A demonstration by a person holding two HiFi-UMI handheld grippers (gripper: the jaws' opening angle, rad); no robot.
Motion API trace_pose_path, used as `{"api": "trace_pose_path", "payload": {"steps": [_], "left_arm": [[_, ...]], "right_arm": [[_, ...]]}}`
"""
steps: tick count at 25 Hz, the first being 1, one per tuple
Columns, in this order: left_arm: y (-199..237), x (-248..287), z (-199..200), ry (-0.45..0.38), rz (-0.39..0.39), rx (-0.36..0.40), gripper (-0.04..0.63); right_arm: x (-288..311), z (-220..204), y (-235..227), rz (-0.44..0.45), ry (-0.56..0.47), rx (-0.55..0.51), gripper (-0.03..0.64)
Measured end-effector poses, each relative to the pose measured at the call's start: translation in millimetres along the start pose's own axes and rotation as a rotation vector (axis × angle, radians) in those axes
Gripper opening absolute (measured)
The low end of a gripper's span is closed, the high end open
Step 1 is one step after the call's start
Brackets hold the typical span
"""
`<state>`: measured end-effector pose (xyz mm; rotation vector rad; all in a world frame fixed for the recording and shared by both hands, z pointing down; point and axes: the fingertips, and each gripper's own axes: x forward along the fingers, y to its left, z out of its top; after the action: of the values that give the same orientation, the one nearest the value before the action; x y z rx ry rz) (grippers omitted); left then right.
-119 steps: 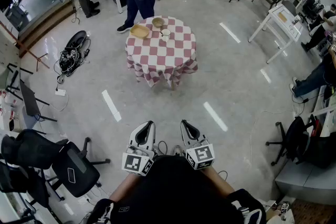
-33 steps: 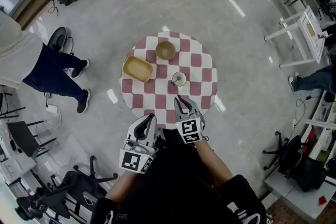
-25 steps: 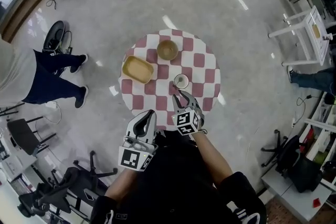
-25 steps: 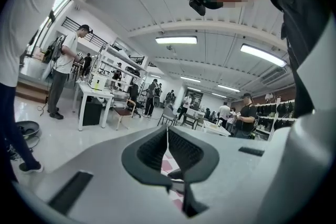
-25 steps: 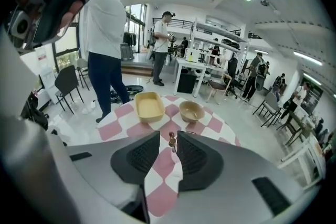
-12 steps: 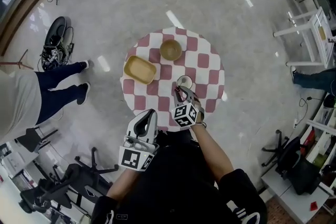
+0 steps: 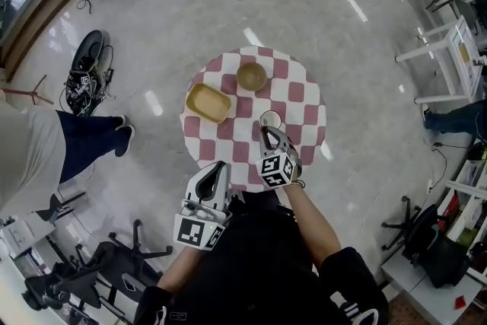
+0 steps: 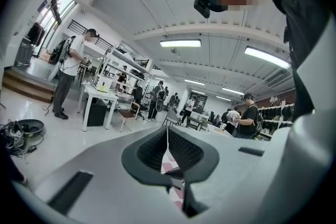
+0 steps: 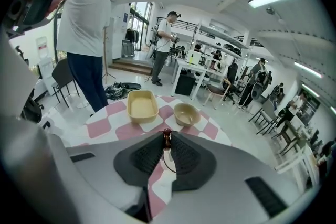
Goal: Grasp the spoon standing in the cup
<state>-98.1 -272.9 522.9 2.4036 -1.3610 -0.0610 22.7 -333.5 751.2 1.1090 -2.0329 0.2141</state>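
Round checkered table (image 7: pixel 297 99) under and ahead of right gripper (image 9: pixel 167 136); left gripper (image 8: pixel 167 136) held back at near edge, above floor. Yellow tray (image 9: pixel 142 106) ahead-left of right gripper, well apart. Tan bowl (image 9: pixel 187 114) ahead, slightly right, beside tray. White cup (image 9: pixel 167 161) directly beneath right jaws, seen through gap. Spoon (image 9: pixel 167 139) upright in cup, dark handle between right jaw tips; jaws pressed on it. Left gripper jaws closed together, nothing between them.
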Motion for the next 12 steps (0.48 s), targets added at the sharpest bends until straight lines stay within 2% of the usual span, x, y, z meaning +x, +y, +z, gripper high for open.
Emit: {"api": "trace_pose_path", "payload": {"steps": [7, 12], "left_arm": [[-22, -49, 3, -0.049, -0.016, 0.018, 0.015], [-43, -97, 1, -0.081, -0.037, 0.032, 0.015]], "right_arm": [[-66, 25, 6, -0.057, -0.131, 0.064, 0.06], [-136, 36, 27, -0.079, -0.255, 0.161, 0.06]]}}
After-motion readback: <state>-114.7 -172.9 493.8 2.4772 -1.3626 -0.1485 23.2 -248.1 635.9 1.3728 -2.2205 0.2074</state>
